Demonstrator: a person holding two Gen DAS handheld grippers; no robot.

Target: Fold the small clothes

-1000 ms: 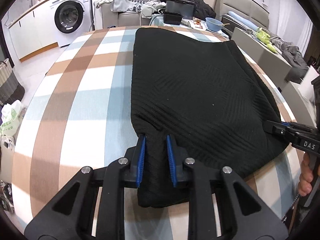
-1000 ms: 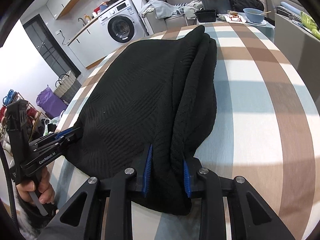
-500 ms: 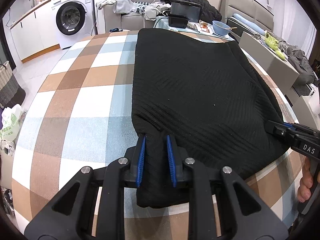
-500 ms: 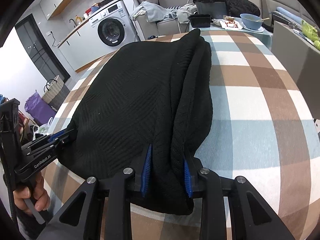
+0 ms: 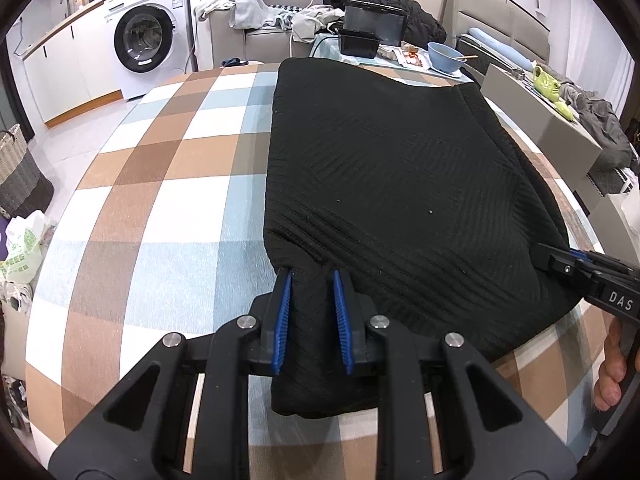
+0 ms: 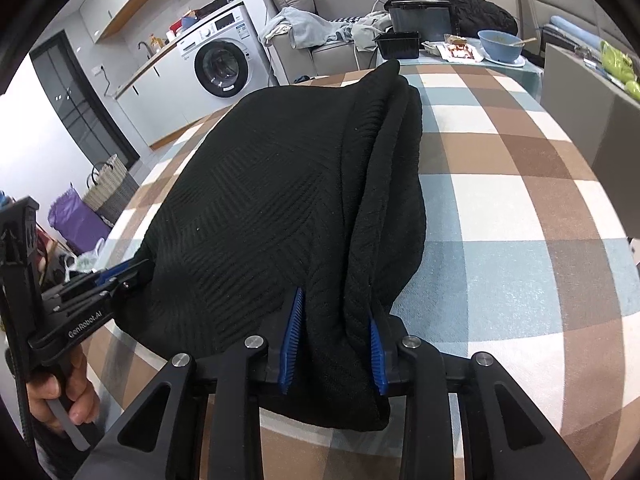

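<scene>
Black knit garment (image 5: 400, 184) spread lengthwise on the checked tablecloth (image 5: 160, 184), near hem hanging slightly over the table's near edge. Weave ribbed, in diagonal panels; looks thick and soft, likely to sag between grips rather than hold a crease.

Left gripper (image 5: 310, 292) clamped on the near-left corner — cloth bunched thick between the blue pads (image 5: 282, 320), a lump of it drooping below the fingers. Right gripper (image 6: 334, 332) clamped likewise on the near-right corner, pads pressed into a heavier roll of fabric. Right edge of the garment (image 6: 396, 168) already doubled over itself in a long ridge running away from the camera, which probably explains the fatter bite on that side.

Both near corners taken at once, grips well apart: judged as the setup for carrying the near hem up and over toward the far end, a crosswise fold. Holding at corners keeps the hem taut between the two tools so it travels as one straight line.

Risk, as a guess — the doubled right edge slipping open in the lift, or the hem bowing in the middle.

Beyond the table: washing machine (image 5: 144, 40), blue bowl (image 5: 444, 54), sofa piled with clothes (image 5: 248, 4).
</scene>
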